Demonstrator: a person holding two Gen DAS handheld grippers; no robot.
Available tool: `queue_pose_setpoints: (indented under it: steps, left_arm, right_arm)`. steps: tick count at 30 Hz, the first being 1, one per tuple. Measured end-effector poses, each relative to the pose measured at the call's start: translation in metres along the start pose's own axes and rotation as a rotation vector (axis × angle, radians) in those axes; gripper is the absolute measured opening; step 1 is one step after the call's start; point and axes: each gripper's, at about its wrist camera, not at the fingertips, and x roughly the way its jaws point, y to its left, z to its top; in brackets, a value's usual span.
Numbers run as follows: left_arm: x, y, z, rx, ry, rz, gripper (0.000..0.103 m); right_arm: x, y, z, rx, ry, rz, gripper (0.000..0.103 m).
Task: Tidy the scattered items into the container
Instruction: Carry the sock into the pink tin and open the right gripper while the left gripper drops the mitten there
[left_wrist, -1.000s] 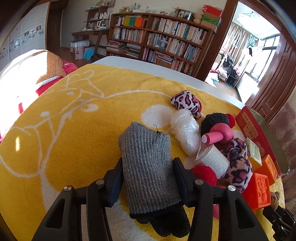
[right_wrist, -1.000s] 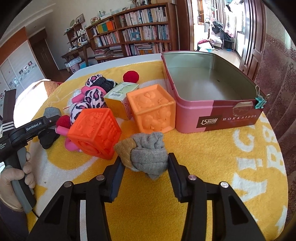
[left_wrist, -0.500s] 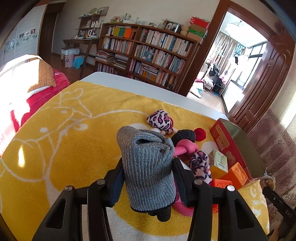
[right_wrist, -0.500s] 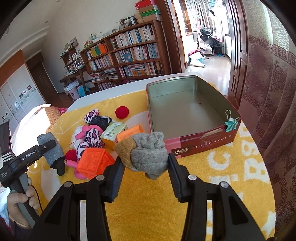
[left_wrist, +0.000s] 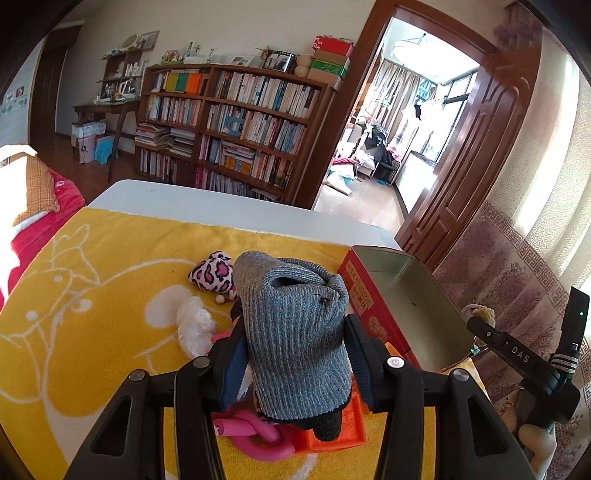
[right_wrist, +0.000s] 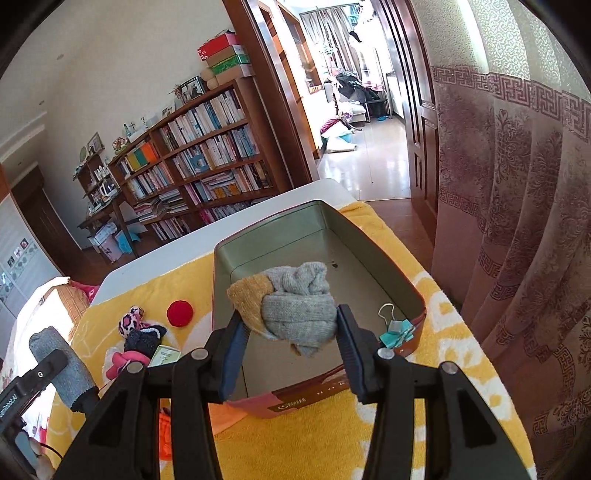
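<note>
My left gripper (left_wrist: 293, 326) is shut on a grey ribbed knit sock (left_wrist: 299, 354) with a dark tip, held up above the yellow blanket, just left of the red tin (left_wrist: 424, 295). My right gripper (right_wrist: 290, 319) hangs over the open tin (right_wrist: 369, 258) with a rolled grey and mustard sock bundle (right_wrist: 295, 306) between its pads. Its jaws are opening, and the bundle still touches both pads. In the right wrist view the left gripper and its sock (right_wrist: 59, 358) sit at the lower left. The tin's floor is bare.
On the blanket left of the tin lie a leopard plush (left_wrist: 212, 275), a clear plastic bag (left_wrist: 194, 326), a pink loop (left_wrist: 255, 435), an orange block (left_wrist: 347, 424), a red pompom (right_wrist: 180, 313) and a small box (right_wrist: 164, 356). A teal binder clip (right_wrist: 397, 330) grips the tin's rim. A curtain hangs at the right.
Both grippers have risen and moved toward the tin with their socks. The right one went from in front of the tin to above it, and its jaws stand wider.
</note>
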Motion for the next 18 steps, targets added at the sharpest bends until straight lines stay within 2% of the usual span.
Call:
queue_pose_setpoints:
  steps: [3,12,18]
  left_arm:
    - [0.011,-0.026,0.008,0.039,0.005,-0.034,0.051]
    - [0.053,-0.101,0.023,0.144,0.027,-0.136,0.051]
    - [0.084,-0.135,0.029,0.184,0.062,-0.165,0.052]
  right_arm:
    - [0.007,-0.005,-0.005,0.001,-0.024,-0.008,0.069]
    - [0.0,-0.03,-0.012,0.071,-0.094,-0.035,0.07]
    - [-0.013,-0.04,-0.009,0.106,-0.154,-0.089,0.07]
